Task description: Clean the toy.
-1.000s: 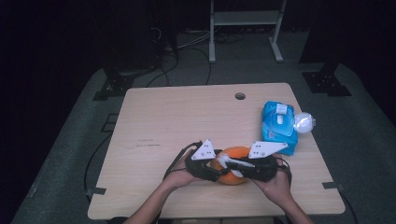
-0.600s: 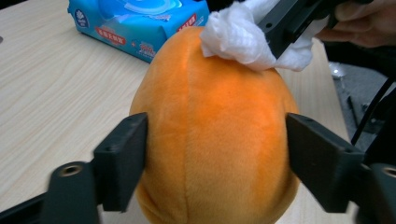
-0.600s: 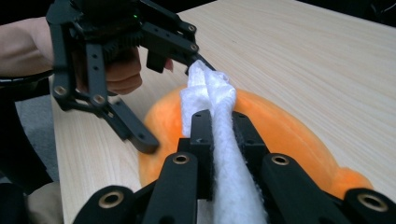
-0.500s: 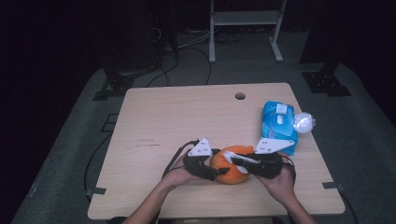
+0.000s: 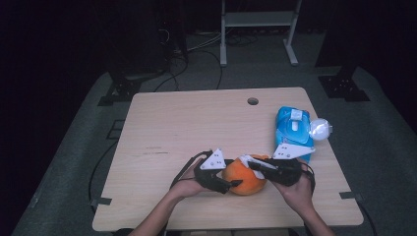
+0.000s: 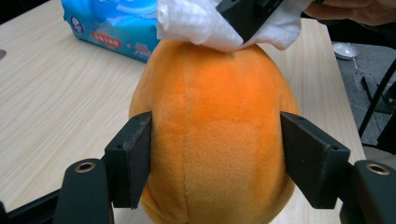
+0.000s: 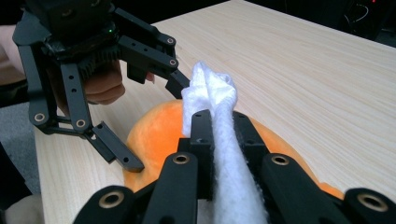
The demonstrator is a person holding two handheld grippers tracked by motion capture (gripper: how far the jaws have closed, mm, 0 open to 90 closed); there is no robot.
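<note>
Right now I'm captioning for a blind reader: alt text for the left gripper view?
An orange plush toy sits between the left gripper's black jaws, on a wooden table. The right gripper presses a white wipe on its top, a blue wipes pack behind.

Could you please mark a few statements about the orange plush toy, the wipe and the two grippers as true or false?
1. The right gripper is shut on a white wipe. True.
2. The left gripper has its jaws on either side of the orange plush toy. True.
3. The blue wipes pack lies at the table's left edge. False: it lies near the right edge of the table.
4. The wipe is pressed against the bare tabletop. False: it rests on the plush toy.
5. The plush toy is lifted well above the table. False: it sits on the table near the front edge.
</note>
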